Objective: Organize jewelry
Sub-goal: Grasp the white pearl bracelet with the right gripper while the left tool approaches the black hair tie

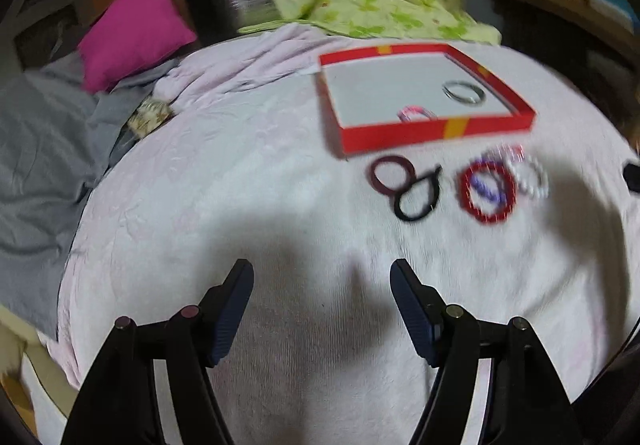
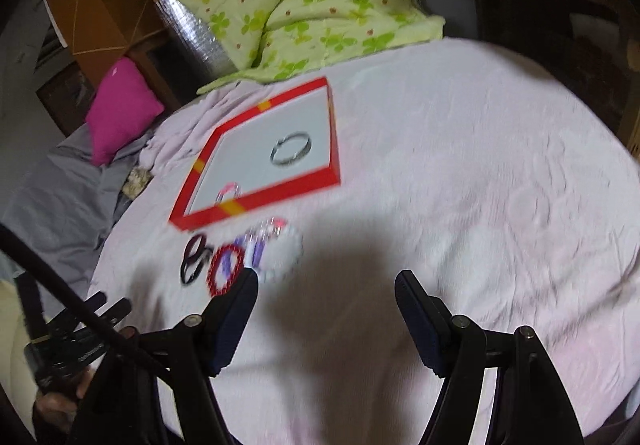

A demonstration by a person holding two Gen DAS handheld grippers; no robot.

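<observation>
Both claws, the left gripper (image 1: 322, 277) and right gripper (image 2: 326, 287), are wide apart and hold nothing, ready to grab the bracelets (image 1: 486, 191) lying mid-right, just below the red box (image 1: 436, 133) where two rings already sit.

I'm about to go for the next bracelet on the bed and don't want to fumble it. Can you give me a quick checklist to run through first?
1. Left tool open and holding nothing: ok.
2. Right tool open and holding nothing: ok.
3. Red tray has bare floor left: ok; only a silver bangle and a pink bracelet lie inside.
4. Pieces waiting outside the tray: ok; maroon ring, black ring, red beaded bracelet, white pearl bracelet.
5. Pieces lie apart for a clean pick: not ok; the maroon and black rings overlap, and the red and pearl bracelets crowd together.
6. Sharp view of the pieces: not ok, motion blur.
</observation>
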